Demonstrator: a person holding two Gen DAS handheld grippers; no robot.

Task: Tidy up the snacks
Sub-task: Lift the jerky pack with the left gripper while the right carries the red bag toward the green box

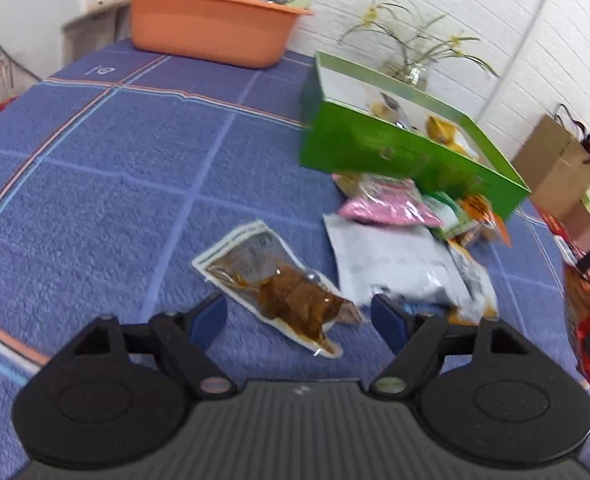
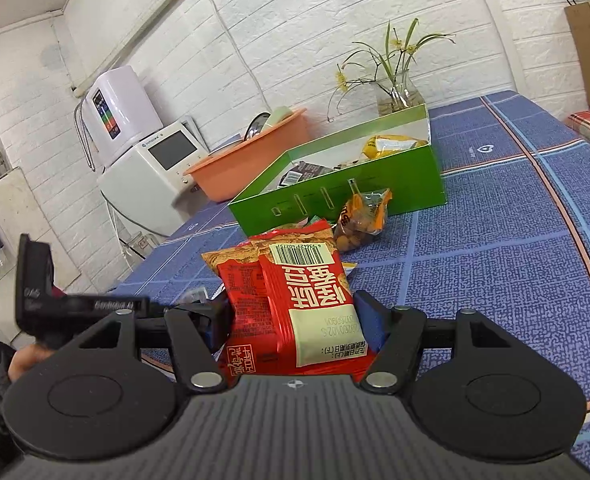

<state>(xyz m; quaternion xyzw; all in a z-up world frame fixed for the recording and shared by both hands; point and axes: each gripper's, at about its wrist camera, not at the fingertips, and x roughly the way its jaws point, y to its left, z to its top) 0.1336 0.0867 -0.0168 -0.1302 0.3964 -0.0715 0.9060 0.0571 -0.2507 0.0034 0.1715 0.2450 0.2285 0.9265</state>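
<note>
My left gripper is open and empty, hovering just above a clear pouch of brown food lying on the blue cloth. Beyond it lie a silver bag, a pink packet and other snacks in front of the green box, which holds a few snacks. My right gripper is shut on a red snack packet with a barcode, held above the table. The green box stands beyond it, with an orange bag of nuts leaning at its front.
An orange tub sits at the table's far edge, also in the right wrist view. A glass vase with a plant stands behind the box. A white appliance is left of the table. A cardboard box is at right.
</note>
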